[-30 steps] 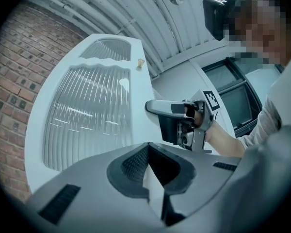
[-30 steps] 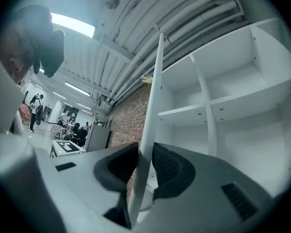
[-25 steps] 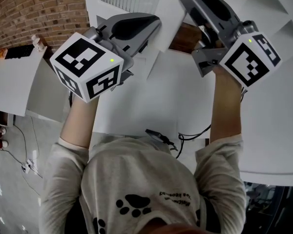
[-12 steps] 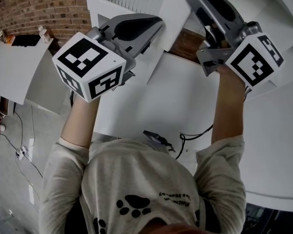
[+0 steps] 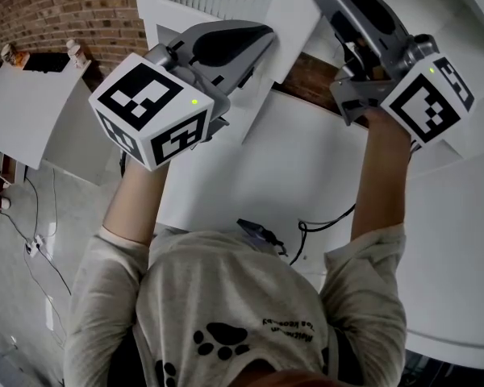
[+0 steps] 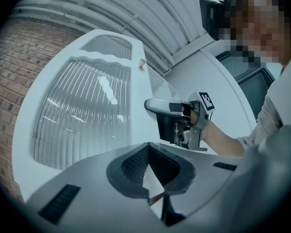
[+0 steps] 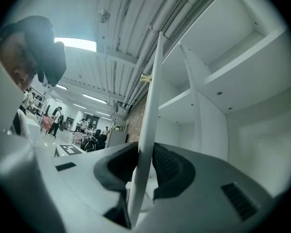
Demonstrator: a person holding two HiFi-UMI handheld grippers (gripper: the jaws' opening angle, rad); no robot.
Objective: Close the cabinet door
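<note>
Although the cabinet (image 7: 262,144) is open, its shelves (image 7: 223,74) showing right of the right jaws, the door (image 7: 148,125) has swung a little with both arms over the past second. The right gripper (image 7: 144,174) is clamped on the door's thin edge. The left gripper (image 6: 148,174), nearly closed, seems to pinch the same door, ribbed glass (image 6: 82,110) left of its jaws. Closing looks under way, not finished.

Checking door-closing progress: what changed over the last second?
The left tool and right tool slid slightly right in the head view with the cabinet door; more of the brown wood strip beside it shows. Nothing grabbed or released: both tools stay clamped on the door's edge, the door still open.
</note>
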